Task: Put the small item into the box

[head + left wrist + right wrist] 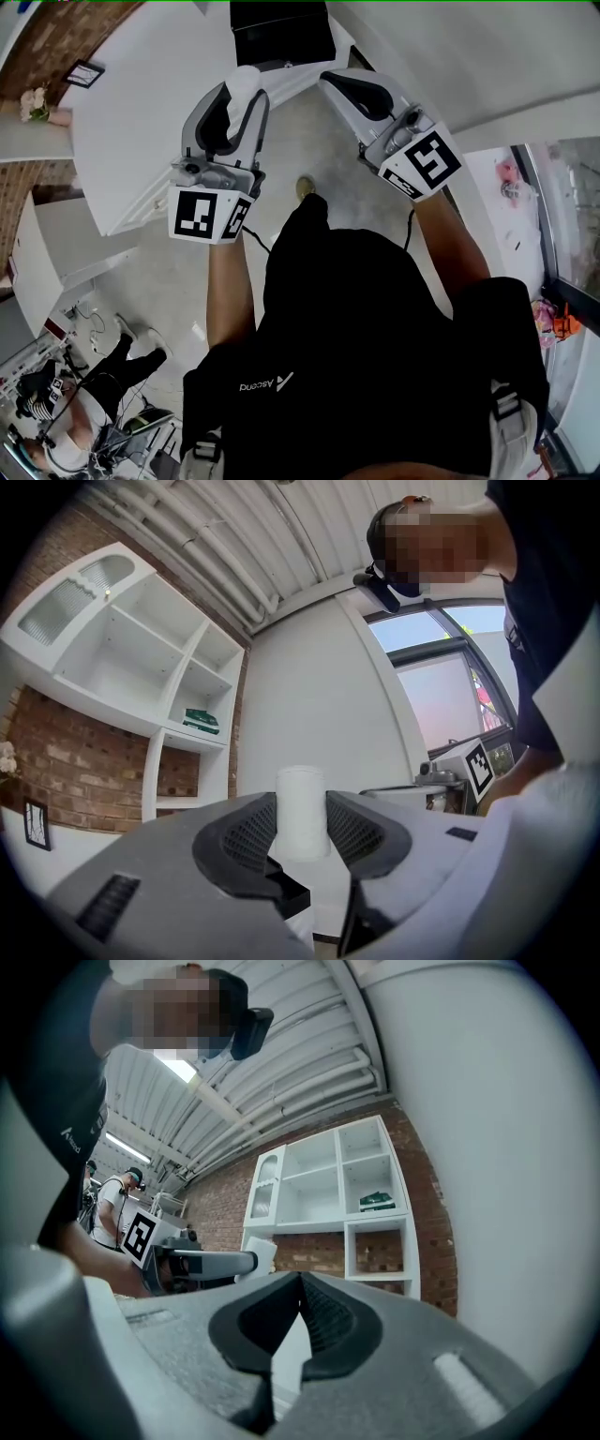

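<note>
A small white cylinder [301, 808] stands upright between the dark ribbed pads of my left gripper [301, 829], which is shut on it. In the head view the cylinder [246, 81] pokes out of the left gripper [241, 101], held up at chest height. My right gripper [334, 82] is level with it to the right. Its jaws [298, 1288] meet with nothing between them. A black box [281, 33] sits at the top of the head view, beyond both grippers.
White table tops [131, 122] flank the floor gap ahead. A white shelf unit [349, 1206] hangs on the brick wall with a green item [378, 1201] in one cell. Another person [56, 398] is at lower left. Windows [562, 234] line the right.
</note>
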Tool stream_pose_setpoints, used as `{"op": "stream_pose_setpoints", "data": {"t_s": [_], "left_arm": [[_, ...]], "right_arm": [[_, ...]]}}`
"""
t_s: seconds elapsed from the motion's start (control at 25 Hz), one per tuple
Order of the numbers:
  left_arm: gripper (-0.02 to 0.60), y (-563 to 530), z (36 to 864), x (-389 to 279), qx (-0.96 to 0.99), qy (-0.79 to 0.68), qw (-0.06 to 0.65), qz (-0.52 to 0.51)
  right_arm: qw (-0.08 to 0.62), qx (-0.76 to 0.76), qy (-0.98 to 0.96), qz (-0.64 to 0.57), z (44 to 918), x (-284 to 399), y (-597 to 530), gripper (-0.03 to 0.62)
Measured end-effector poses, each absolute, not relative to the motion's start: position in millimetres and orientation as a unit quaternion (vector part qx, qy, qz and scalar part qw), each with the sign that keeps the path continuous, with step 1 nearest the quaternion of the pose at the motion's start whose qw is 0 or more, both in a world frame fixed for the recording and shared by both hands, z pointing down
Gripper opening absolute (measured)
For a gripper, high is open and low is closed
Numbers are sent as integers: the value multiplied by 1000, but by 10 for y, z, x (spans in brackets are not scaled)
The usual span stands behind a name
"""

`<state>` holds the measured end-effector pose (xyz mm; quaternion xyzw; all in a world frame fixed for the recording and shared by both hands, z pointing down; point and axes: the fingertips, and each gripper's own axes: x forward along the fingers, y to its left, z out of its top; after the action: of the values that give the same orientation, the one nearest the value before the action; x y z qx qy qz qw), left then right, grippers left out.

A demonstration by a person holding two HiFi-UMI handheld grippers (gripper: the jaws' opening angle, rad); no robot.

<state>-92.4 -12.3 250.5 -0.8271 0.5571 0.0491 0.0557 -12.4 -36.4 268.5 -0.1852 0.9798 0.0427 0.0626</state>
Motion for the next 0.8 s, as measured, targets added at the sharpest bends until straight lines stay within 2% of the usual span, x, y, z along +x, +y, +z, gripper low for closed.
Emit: {"op": "stream_pose_setpoints", "data": {"t_s": [0.44, 0.8], "left_arm": [[163, -1048, 2792, -1584, -844, 535, 27, 29], [163, -1538, 3237, -1768, -856, 517, -11, -15]], "right_arm": [[38, -217, 975, 42, 2794, -785, -1221, 0], [17, -243, 969, 37, 2898, -1006, -1618, 0]]}}
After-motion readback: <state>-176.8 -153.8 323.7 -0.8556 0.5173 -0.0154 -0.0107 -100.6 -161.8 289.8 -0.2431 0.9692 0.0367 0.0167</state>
